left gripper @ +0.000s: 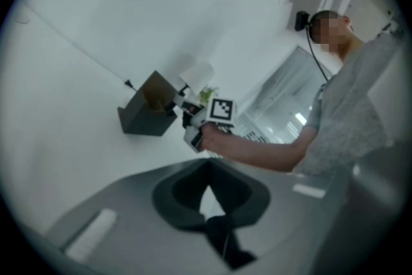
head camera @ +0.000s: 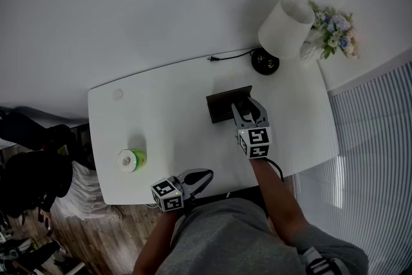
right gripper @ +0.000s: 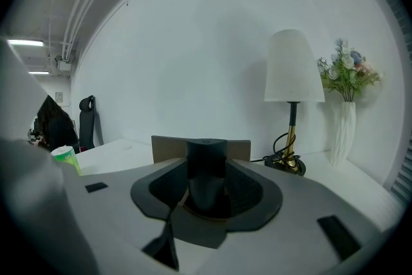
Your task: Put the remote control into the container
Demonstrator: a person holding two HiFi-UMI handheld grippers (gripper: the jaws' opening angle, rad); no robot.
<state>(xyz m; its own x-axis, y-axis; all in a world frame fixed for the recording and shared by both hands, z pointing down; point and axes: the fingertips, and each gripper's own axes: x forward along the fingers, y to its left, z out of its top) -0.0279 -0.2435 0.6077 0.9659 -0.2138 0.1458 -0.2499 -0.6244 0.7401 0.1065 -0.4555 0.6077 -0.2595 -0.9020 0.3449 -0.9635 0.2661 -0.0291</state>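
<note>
Right gripper view, right gripper fingers clamping remote control at container

Lighting is dim, grey and even. A ceiling strip light glows far left of the lamp. Both gripper views curve strongly, with black vignetted corners; the left one is soft, possibly motion-blurred.

Your surface is smooth white with a soft sheen. The container looks matt and dark outside, cardboard-brown inside. The remote control is matt black plastic. The lamp has a matt white shade and a glossy, brass-like stem. Below you, the floor shows wood grain.
</note>
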